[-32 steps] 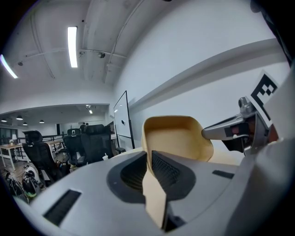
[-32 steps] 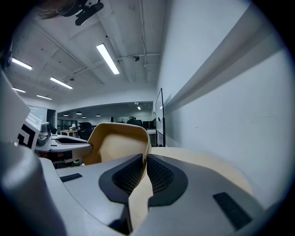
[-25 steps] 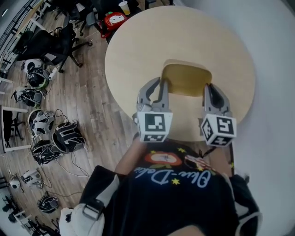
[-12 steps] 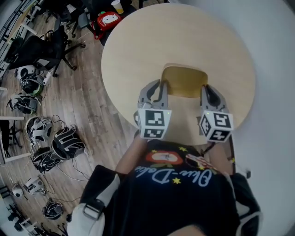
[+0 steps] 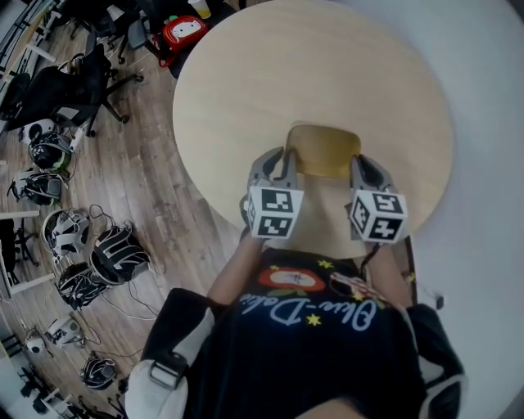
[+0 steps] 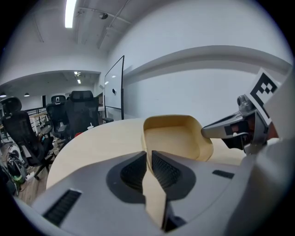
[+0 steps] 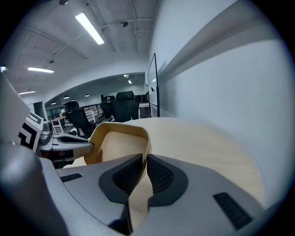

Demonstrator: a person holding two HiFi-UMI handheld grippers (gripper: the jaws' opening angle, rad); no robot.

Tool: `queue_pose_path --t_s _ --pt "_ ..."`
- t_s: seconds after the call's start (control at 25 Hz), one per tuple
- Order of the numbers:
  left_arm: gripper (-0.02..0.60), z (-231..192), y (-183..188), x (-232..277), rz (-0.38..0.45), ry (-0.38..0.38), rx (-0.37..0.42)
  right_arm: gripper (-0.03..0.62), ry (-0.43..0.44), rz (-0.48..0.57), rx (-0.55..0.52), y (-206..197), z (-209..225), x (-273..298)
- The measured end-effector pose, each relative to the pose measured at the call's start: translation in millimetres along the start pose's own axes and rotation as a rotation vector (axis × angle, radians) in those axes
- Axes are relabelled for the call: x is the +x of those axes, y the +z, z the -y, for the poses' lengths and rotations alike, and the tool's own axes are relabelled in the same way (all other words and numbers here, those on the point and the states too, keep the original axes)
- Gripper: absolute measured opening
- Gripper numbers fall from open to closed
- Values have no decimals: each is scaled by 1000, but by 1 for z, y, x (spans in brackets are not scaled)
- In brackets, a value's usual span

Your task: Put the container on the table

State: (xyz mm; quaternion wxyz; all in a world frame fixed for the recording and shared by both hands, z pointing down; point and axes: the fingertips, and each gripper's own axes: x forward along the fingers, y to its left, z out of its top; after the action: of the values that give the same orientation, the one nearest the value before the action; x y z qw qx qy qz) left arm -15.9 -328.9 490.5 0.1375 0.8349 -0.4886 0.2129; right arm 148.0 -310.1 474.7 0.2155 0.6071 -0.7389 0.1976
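Left gripper (image 5: 277, 164): jaws nearly together, clamped on the thin left wall of the container (image 5: 324, 150). The ribbed black pads (image 6: 162, 168) press that wall from both sides, and the rim runs up between them.

Right gripper (image 5: 365, 168): jaws likewise nearly together, gripping the opposite, right wall of the same container, which passes between its pads.

Container: a shallow, tan-yellow plastic tray with rounded corners, open side up and empty. It is held level between the two grippers over the near part of the round table (image 5: 246, 82), close to the edge nearest the person. No view settles whether its base touches the tabletop. No label or print is visible on it.

Table: pale wood-coloured top, set beside a plain white wall (image 5: 491, 123).

Markings: each gripper carries a cube (image 5: 274, 212) faced with black-and-white square marker patterns, with no letters or numbers. The person's dark shirt (image 5: 311, 344) bears light cursive lettering with small stars and a red-and-green motif. It appears upside down to the head view and cannot be read reliably.

Surroundings: wooden floor at left with black office chairs (image 5: 49, 82), several helmet-like devices with cables (image 5: 115, 254), and a red object (image 5: 182, 31) printed with a cartoon face. A pale cup (image 5: 199, 6) stands just beside it.
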Motion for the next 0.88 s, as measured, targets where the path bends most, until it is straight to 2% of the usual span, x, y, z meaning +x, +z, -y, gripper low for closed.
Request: queue_pose_path --t_s 0.24,0.76,0.88 --pt "31 6 -21 24 -80 -38 -51 31 18 -94 2 -17 12 21" --pt "38 19 -56 54 -274 -58 -70 31 94 -255 54 -45 31 50" --pt "40 20 -58 60 -282 -62 -90 32 120 -278 68 -49 33 56"
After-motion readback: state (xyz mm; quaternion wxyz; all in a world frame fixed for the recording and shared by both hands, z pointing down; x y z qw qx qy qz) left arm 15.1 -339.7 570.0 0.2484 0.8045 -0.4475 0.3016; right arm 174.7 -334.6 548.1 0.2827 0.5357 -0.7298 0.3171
